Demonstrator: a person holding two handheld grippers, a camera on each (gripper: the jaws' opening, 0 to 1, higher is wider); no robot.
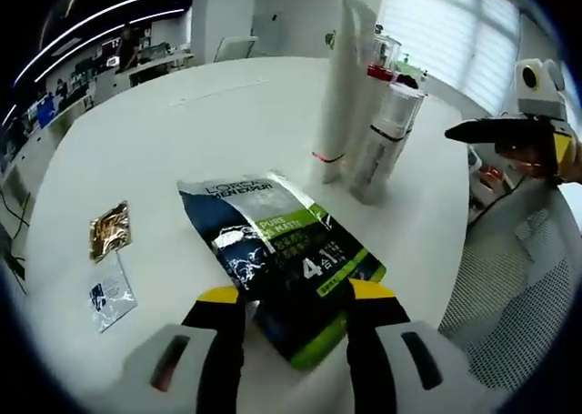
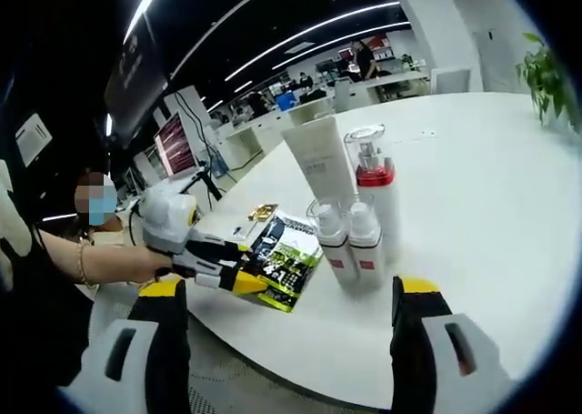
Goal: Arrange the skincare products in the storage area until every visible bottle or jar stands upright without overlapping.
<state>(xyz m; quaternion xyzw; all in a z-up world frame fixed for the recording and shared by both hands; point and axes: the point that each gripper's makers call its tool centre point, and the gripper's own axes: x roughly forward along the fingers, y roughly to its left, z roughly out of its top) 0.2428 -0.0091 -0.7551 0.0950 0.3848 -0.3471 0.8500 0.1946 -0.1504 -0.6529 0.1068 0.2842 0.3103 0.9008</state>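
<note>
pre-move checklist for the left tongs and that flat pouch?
1. Left tongs open and straddling the near end of the green-black sachet: ok.
2. Sachet gripped: not ok, jaws not closed on it.
3. Sachet standing upright: not ok, lies flat on the white table.
4. White tube and three pump bottles upright: ok.
5. Gold sachet and clear sachet lying flat: not ok.
6. Right tongs open, apart from the bottles: ok.

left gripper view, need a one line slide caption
Open left claw poised over a flat dark-green sachet on the white table, beside upright bottles.
</note>
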